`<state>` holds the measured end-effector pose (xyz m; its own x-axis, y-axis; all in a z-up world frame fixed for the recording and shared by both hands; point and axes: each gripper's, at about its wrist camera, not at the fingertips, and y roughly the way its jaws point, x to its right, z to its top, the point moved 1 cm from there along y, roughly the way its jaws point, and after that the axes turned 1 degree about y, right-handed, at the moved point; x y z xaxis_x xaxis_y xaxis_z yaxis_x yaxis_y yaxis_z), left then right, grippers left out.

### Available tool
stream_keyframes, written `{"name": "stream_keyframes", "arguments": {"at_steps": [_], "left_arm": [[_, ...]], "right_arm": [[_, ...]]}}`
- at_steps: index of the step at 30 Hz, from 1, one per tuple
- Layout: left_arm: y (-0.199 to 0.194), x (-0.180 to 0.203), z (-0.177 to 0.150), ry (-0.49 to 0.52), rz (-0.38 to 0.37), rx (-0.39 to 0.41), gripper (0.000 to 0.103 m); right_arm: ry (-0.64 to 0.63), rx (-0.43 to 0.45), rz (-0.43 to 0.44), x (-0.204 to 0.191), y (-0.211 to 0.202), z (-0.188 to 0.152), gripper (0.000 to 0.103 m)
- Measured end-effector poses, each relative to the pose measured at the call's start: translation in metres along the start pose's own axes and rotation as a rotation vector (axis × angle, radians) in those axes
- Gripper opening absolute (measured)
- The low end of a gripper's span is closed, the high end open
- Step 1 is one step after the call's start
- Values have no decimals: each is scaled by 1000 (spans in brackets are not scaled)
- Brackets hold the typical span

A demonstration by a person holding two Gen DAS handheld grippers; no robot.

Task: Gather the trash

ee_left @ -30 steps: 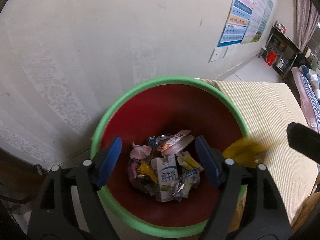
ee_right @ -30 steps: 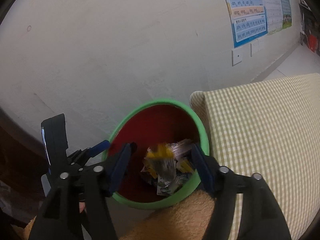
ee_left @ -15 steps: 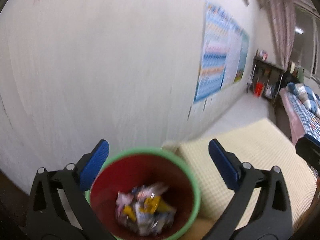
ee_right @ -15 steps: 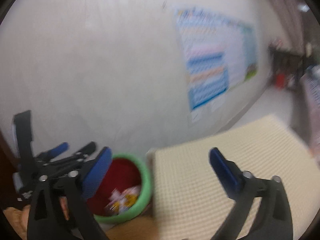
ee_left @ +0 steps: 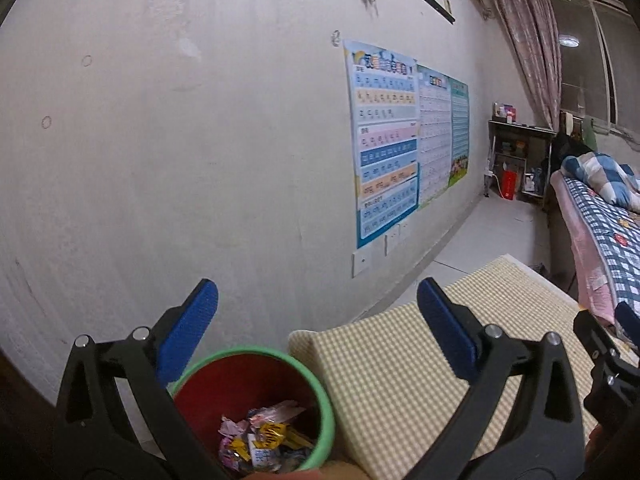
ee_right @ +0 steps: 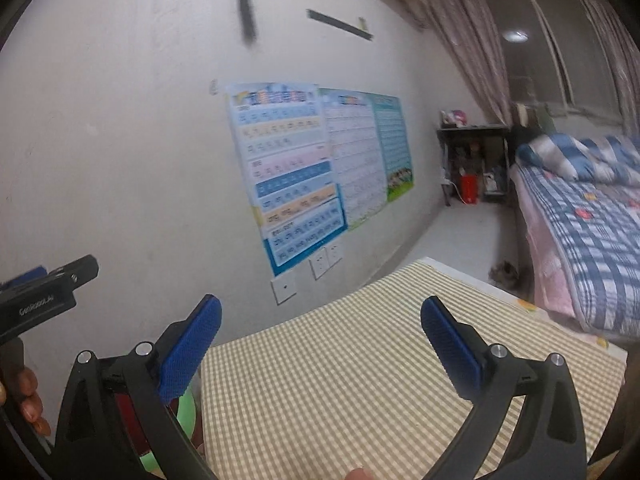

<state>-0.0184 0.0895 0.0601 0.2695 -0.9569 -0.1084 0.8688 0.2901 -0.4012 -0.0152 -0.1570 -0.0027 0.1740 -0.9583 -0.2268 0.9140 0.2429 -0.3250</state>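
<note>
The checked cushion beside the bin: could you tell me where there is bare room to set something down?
The checked cushion is bare from the wall edge to the bed. The green-rimmed bin at its left corner is crowded with wrappers.

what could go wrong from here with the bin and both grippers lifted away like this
1. The bin sits tight between the wall and the checked cushion; a low swing of the open left gripper could clip its green rim and tip the wrappers out.
2. The right gripper, also open and empty, faces only bare cushion, so any trash left elsewhere may be missed.
3. The two grippers are close together and could collide.
</note>
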Motion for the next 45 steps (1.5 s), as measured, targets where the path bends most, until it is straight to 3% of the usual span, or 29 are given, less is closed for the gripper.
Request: {"name": "stream_keyframes", "arguments": {"at_steps": [12, 45], "left_arm": [[-8, 36, 0, 67, -24, -7, 98], [2, 26, -6, 48, -21, -48, 98]], "right_arm": [[79, 3, -31, 30, -23, 6, 97], [50, -33, -28, 20, -16, -3, 97]]}}
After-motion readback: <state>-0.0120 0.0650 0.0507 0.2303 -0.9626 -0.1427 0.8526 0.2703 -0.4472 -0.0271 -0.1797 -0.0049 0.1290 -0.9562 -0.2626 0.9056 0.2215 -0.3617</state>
